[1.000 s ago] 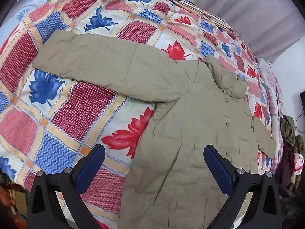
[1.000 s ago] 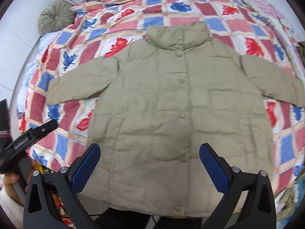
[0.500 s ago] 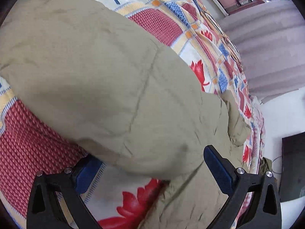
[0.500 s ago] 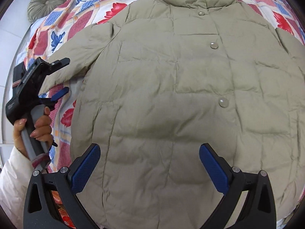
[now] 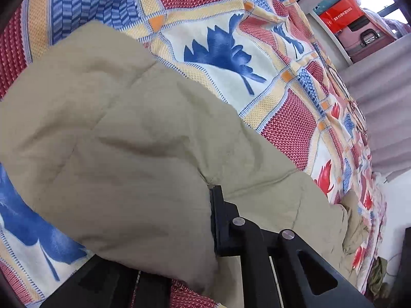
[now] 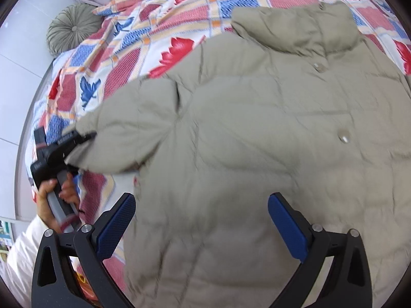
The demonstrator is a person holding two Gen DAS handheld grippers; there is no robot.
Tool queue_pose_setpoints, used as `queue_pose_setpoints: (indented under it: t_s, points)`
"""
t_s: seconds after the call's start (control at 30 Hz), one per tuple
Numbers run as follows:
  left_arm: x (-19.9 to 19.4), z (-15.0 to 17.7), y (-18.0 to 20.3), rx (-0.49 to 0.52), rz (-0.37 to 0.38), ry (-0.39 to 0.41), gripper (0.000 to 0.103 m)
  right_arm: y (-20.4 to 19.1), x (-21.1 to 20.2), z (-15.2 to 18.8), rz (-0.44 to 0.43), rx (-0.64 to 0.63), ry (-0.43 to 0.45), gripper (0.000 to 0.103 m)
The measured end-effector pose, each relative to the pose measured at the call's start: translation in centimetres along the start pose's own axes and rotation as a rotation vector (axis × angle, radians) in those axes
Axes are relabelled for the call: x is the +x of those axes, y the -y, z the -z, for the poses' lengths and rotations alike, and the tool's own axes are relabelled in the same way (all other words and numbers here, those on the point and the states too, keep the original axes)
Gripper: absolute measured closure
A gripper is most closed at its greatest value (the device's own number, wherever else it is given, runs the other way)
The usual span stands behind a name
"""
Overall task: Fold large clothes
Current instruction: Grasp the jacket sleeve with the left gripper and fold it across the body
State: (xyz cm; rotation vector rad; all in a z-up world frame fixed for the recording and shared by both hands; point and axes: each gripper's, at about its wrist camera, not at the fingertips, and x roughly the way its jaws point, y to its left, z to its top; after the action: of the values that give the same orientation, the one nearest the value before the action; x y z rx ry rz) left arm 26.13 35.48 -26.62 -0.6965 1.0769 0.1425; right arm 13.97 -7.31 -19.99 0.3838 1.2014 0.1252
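Padding from the khaki jacket [image 6: 257,141] fills most of both views, so a good deal is hidden. The jacket lies front-up on a bed covered by a patchwork quilt [image 6: 179,7] of red and blue leaf squares, its collar toward the far side and two snap buttons showing down the middle. Its hem and its far sleeve run out of the right wrist picture at the edges.

The left gripper [image 6: 86,136] has just been closing, and its jaws are now together on the cuff end of the jacket's sleeve [image 5: 123,154]. In the left wrist view the puffed sleeve bulges over the near finger, so only one black finger and its linkage stand clear; the blue pads cannot be seen, nor the pinched fabric itself. From the right wrist view the same gripper shows small and blurred at the left edge, with the sleeve end bunched at its tip, and a hand [image 6: 55,195] in a white sleeve wraps its grey handle.

The right gripper [image 6: 201,224] hangs over the lower front of the jacket with its blue pads [image 6: 117,229] well apart. Its jaws have just eased slightly inward, nothing clamped between them; whether the tips touch the fabric cannot be told.

A round grey-green cushion [image 6: 72,27] lies at the bed's far corner, beside a pale curtain.
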Motion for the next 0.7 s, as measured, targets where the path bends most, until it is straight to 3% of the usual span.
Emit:
queue_pose_setpoints:
  t_s: [0.03,0.07,0.13,0.33,0.53,0.7]
  points:
    - [-0.8,-0.1,0.6,0.034,-0.009,0.019,0.093,-0.5,0.5,-0.7,-0.008,0.0,0.011,0.028]
    - [-1.8,0.0,1.3,0.074,-0.015,0.042,0.094,-0.7,0.9,-0.9,-0.013,-0.002,0.011,0.061]
    - [-4.1,0.1,2.8,0.141,-0.006,0.087,0.094,-1.2,2.5,-1.8,-0.04,0.016,-0.011,0.08]
    - [-10.3,2.4,9.2,0.385,0.055,0.18,0.094,-3.5,5.9,-3.7,-0.15,0.025,0.017,0.084]
    - [-11.1,7.4,18.7,0.603,0.201,0.146,0.094,-3.0,10.8,-2.6,-0.211,0.133,-0.09,0.084]
    - [-9.9,13.2,27.7,0.739,0.285,0.104,0.094,-1.7,9.5,-2.0,-0.289,0.156,-0.136,0.084]
